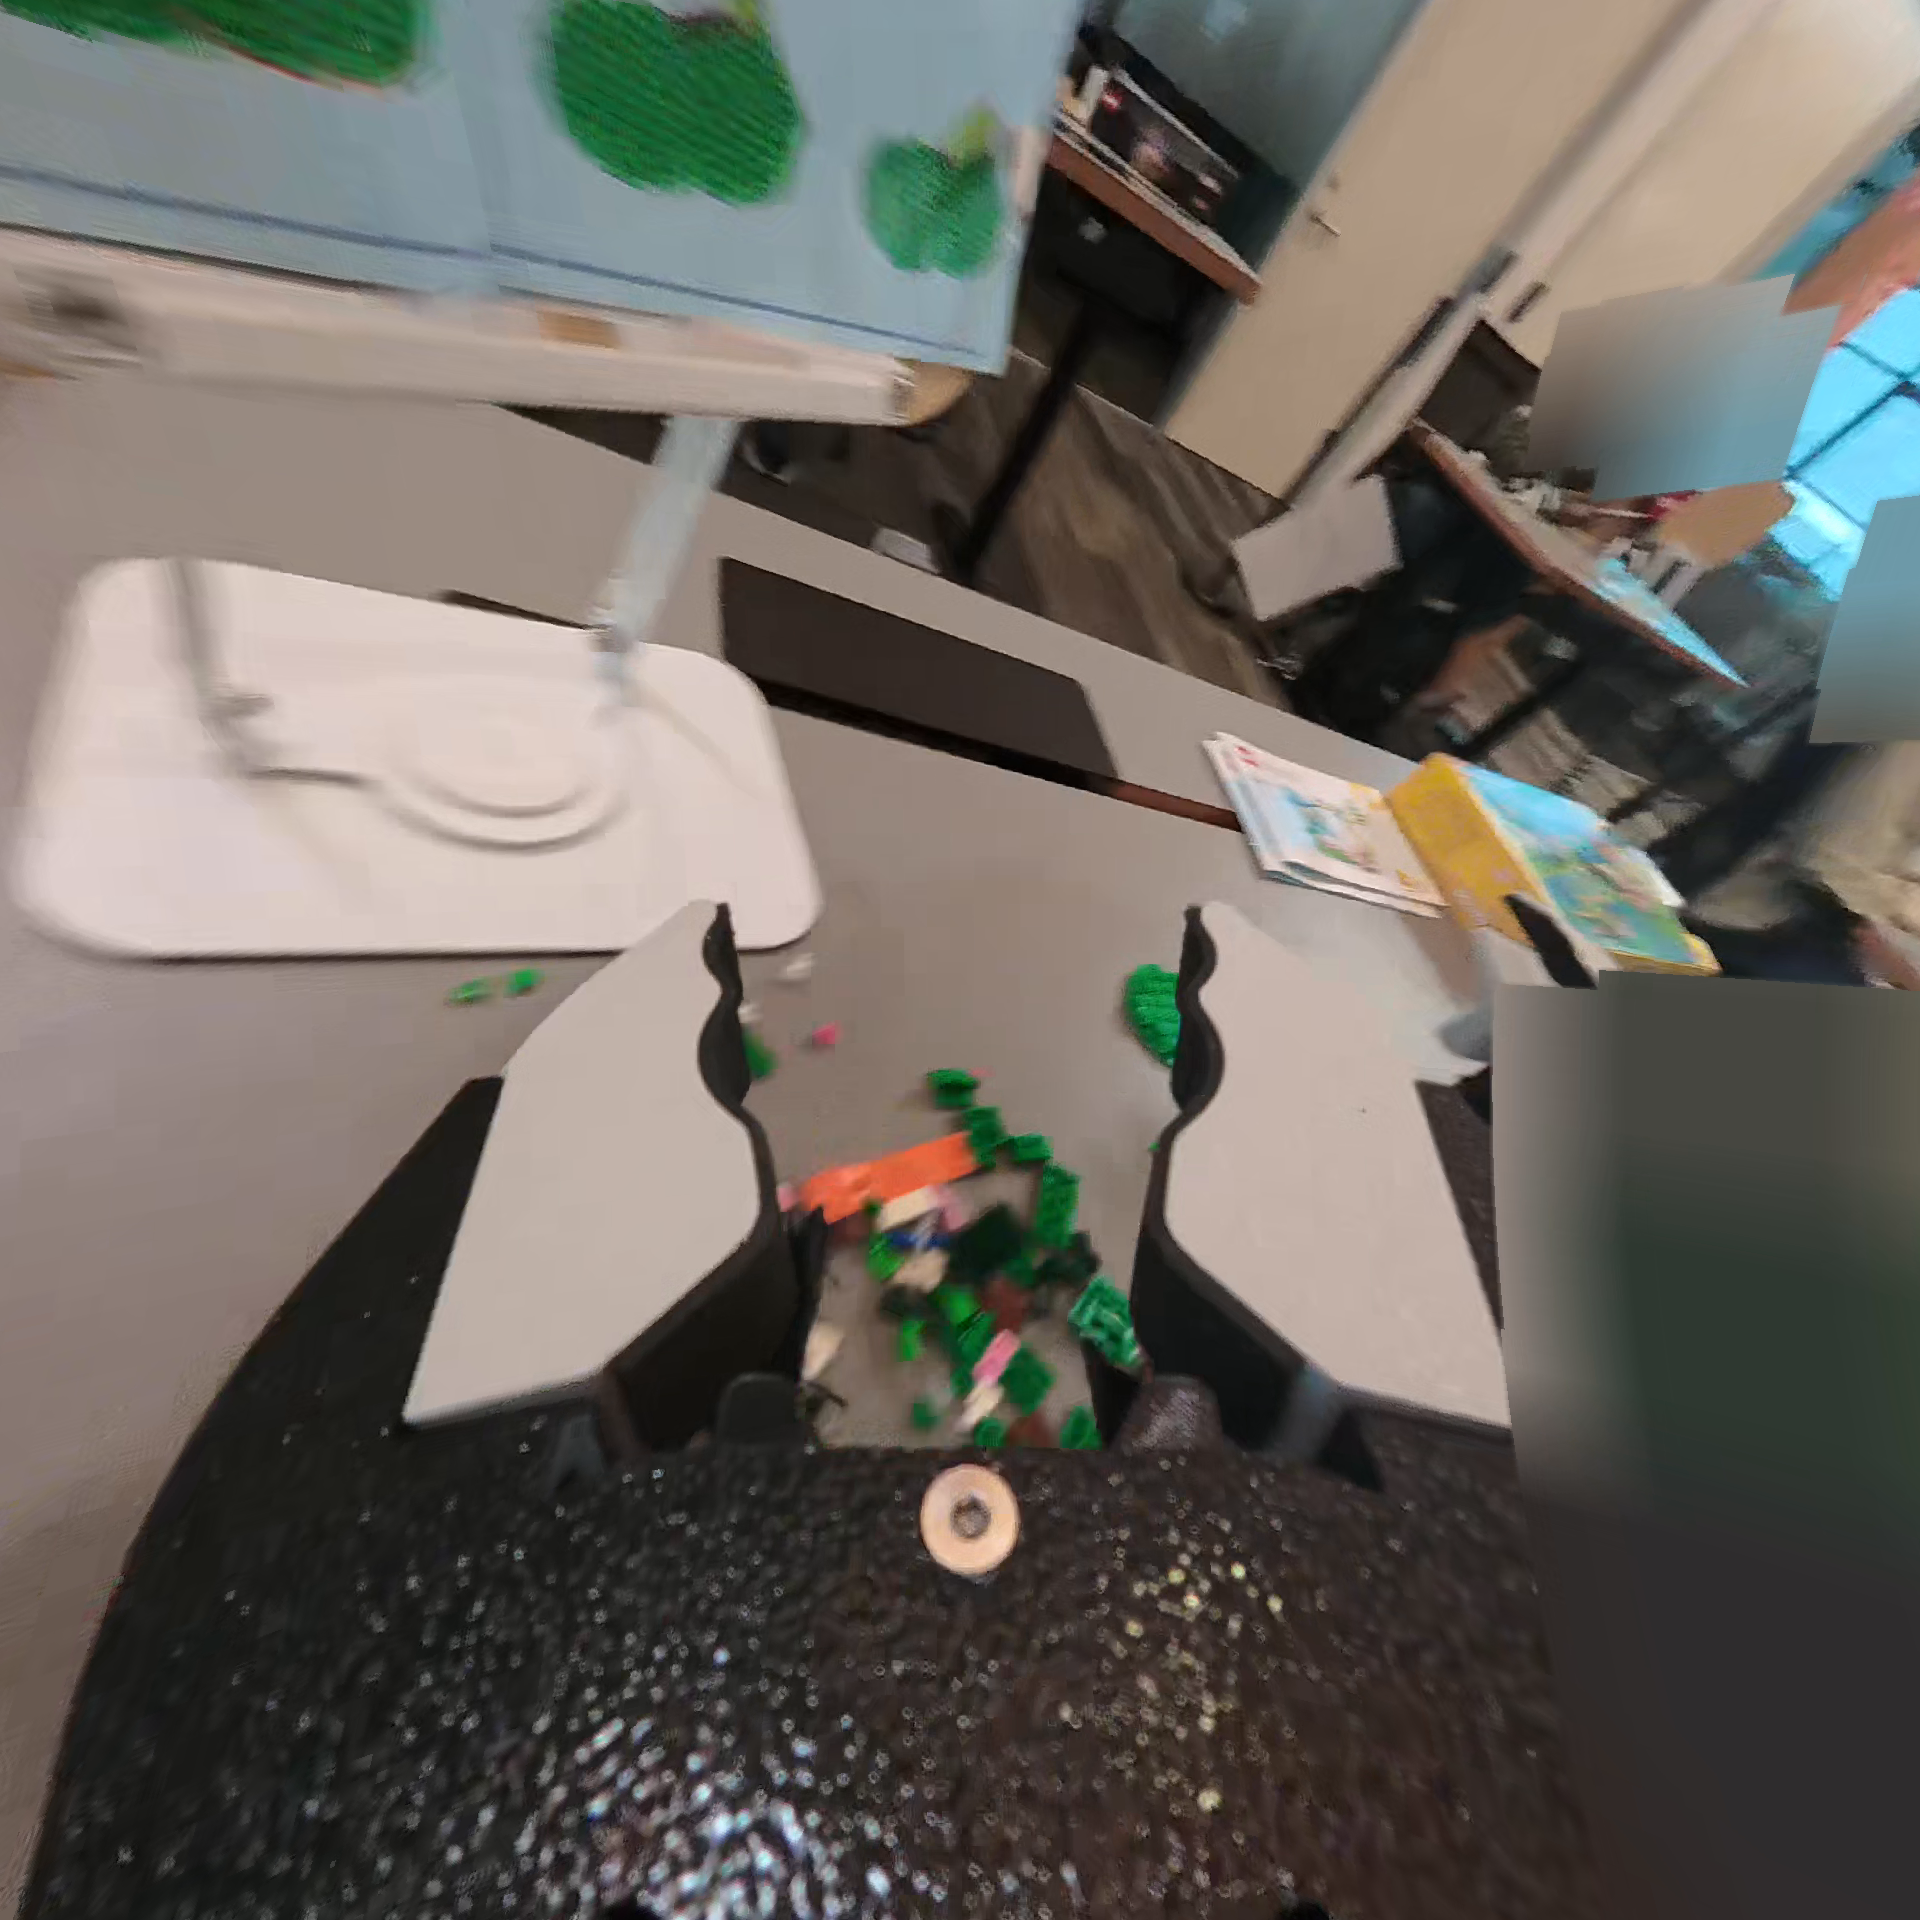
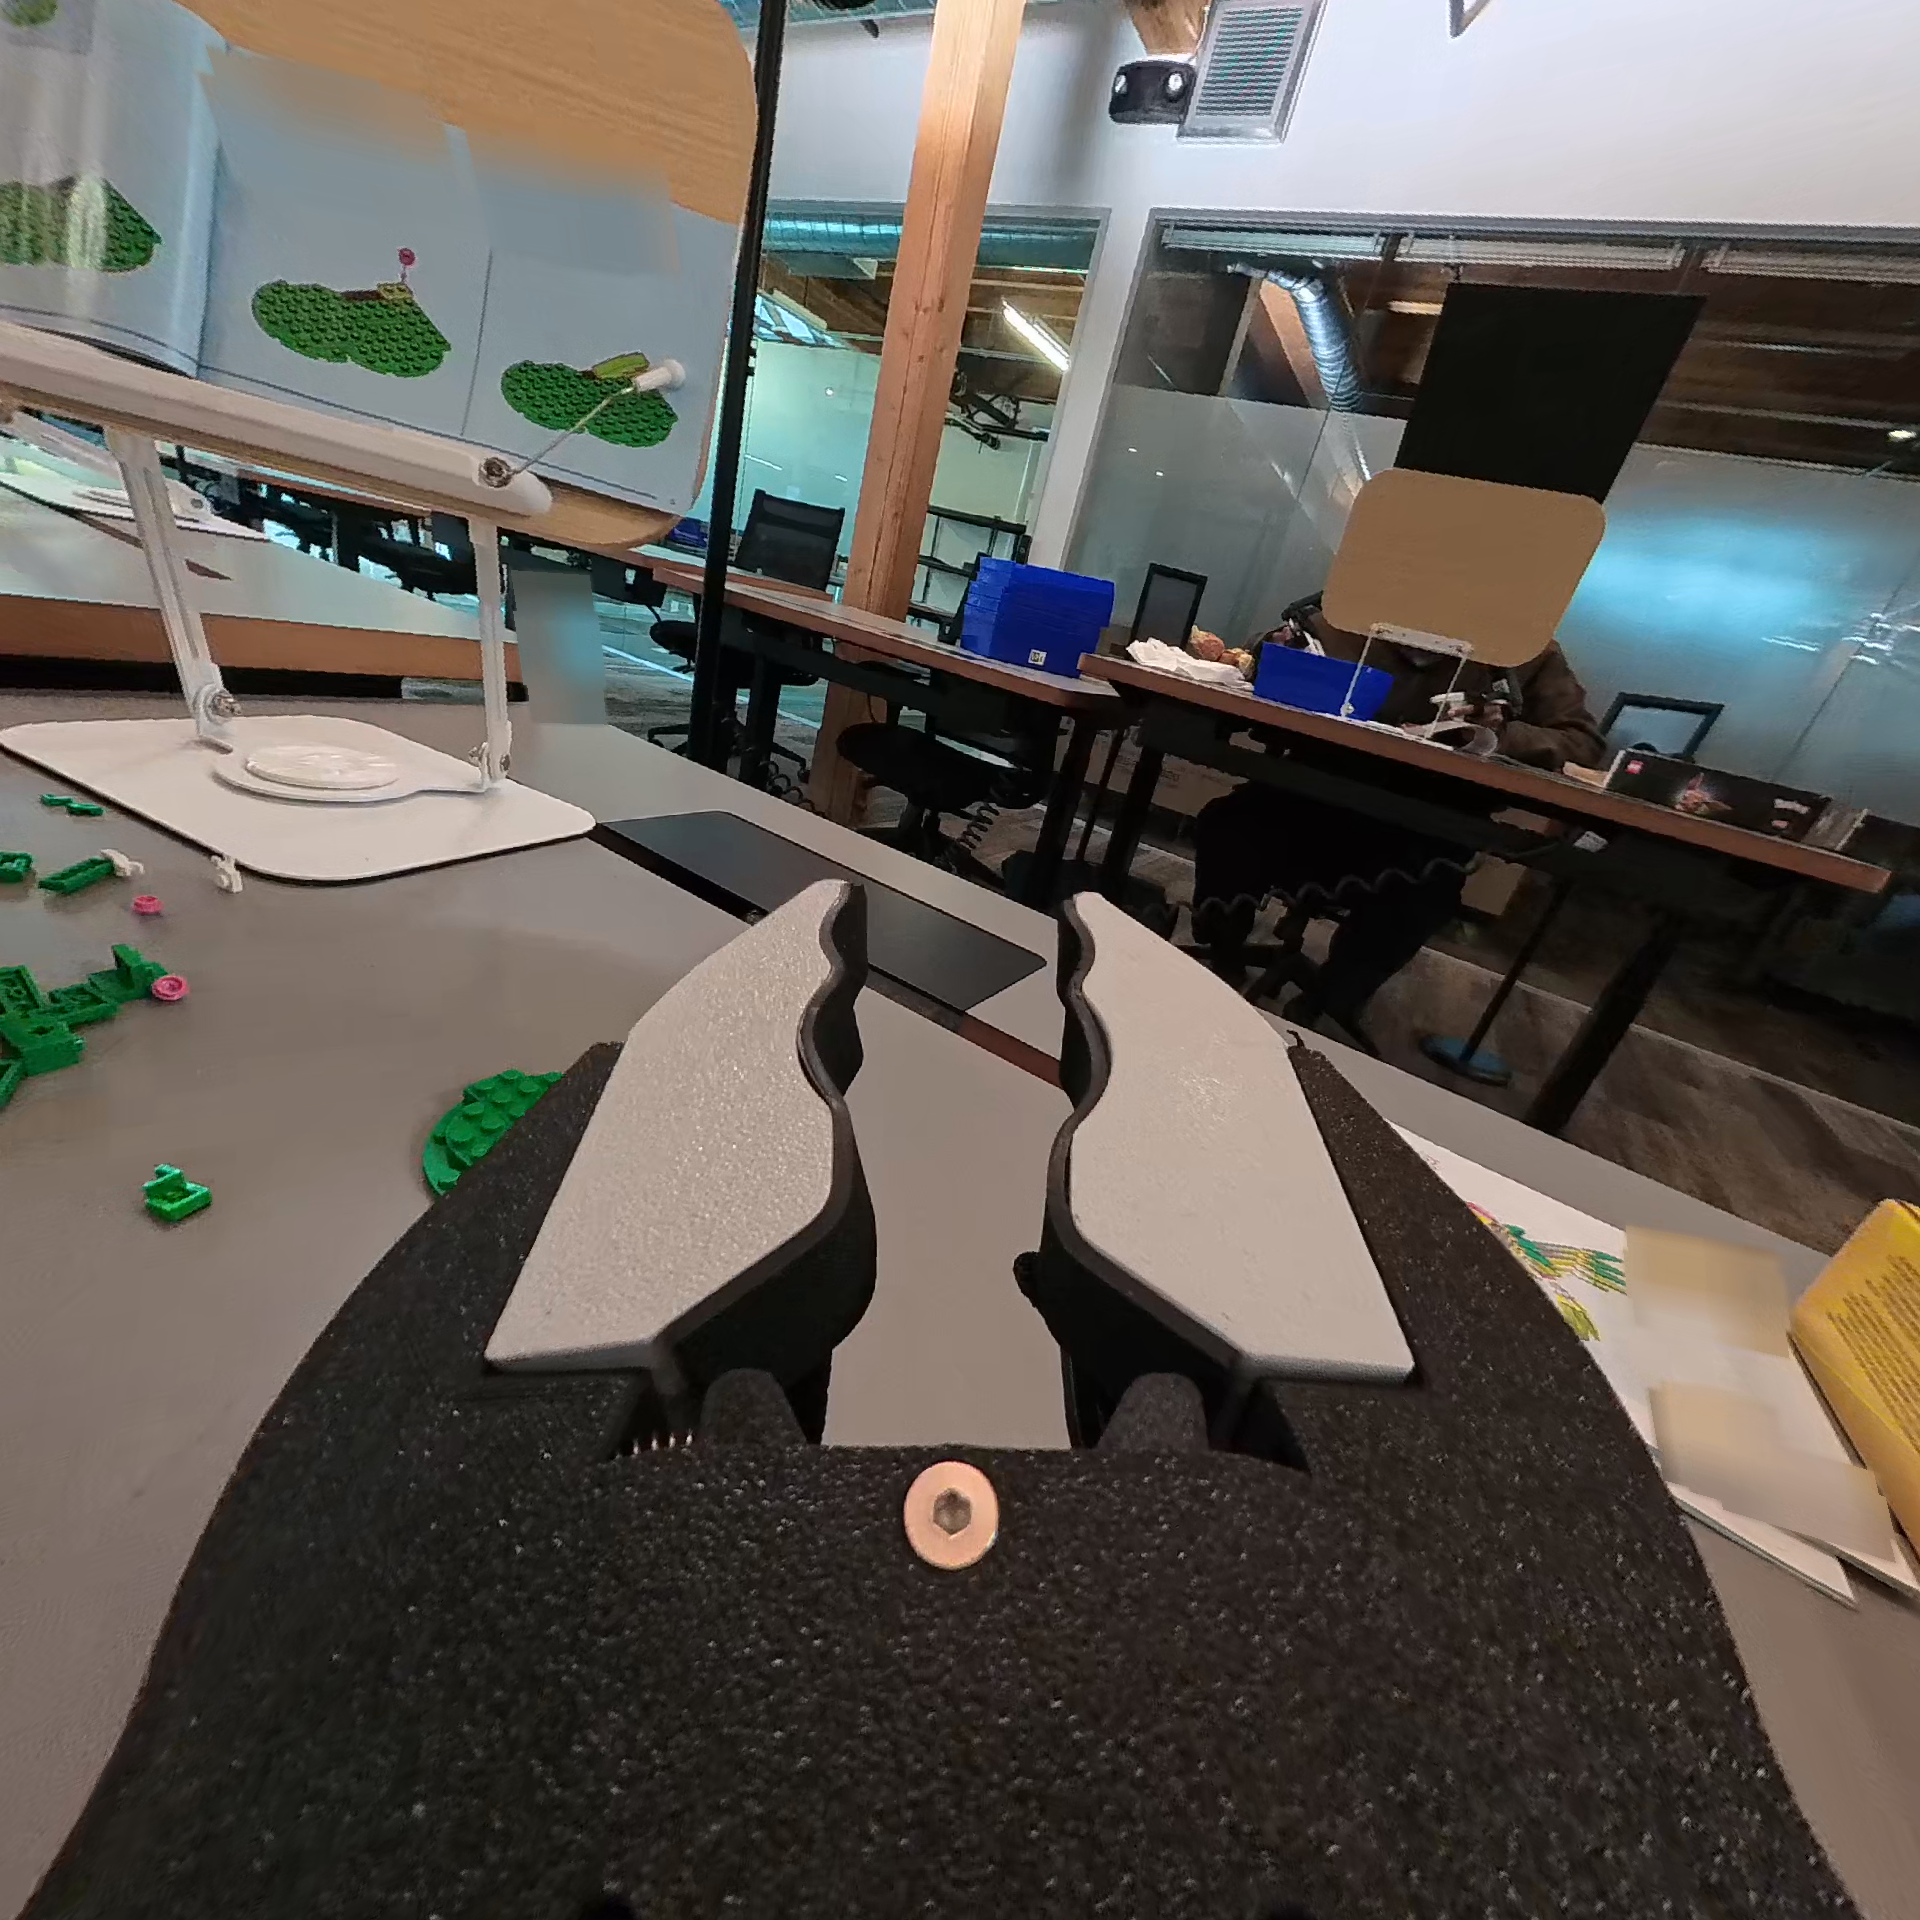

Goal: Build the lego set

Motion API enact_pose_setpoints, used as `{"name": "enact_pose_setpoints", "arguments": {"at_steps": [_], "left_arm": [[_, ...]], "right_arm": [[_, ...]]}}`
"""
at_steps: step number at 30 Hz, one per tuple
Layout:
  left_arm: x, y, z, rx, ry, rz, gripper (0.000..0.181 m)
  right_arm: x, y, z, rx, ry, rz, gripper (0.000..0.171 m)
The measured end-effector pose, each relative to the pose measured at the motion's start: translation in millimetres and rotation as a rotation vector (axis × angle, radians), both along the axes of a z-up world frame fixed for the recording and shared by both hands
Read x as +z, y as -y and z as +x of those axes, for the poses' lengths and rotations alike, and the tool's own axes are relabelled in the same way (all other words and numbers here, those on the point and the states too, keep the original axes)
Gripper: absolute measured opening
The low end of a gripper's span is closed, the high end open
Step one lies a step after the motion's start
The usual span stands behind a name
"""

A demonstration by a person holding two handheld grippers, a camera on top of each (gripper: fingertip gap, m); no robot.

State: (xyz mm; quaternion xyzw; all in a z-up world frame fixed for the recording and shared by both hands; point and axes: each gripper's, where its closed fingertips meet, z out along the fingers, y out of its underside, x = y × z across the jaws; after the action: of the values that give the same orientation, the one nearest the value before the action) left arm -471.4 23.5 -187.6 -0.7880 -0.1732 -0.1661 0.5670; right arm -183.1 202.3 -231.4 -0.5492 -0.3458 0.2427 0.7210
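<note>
Leftward, the left tool hangs released above a heap of loose lego pieces on the grey table; a green base plate lies just beside the right tool, also released, grasping nothing.

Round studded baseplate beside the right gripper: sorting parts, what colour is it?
Green; the round studded baseplate shows best in the right wrist view.
</note>
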Motion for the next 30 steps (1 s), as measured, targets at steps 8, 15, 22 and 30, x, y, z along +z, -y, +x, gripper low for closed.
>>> {"name": "enact_pose_setpoints", "arguments": {"at_steps": [8,15,22,30], "left_arm": [[-17,133,-67,0.315,-0.048,0.054,0.087],[-50,160,-91,0.42,-0.158,0.071,0.086],[-54,138,-96,0.442,-0.207,0.164,0.087],[-69,123,-87,0.413,-0.262,0.112,0.084]], "right_arm": [[-2,0,-1,-0.022,0.035,0.016,0.035],[-9,8,-4,-0.051,0.124,0.047,0.034],[-12,36,2,-0.073,0.164,0.06,0.033],[-16,51,0,-0.077,0.216,0.074,0.033]]}}
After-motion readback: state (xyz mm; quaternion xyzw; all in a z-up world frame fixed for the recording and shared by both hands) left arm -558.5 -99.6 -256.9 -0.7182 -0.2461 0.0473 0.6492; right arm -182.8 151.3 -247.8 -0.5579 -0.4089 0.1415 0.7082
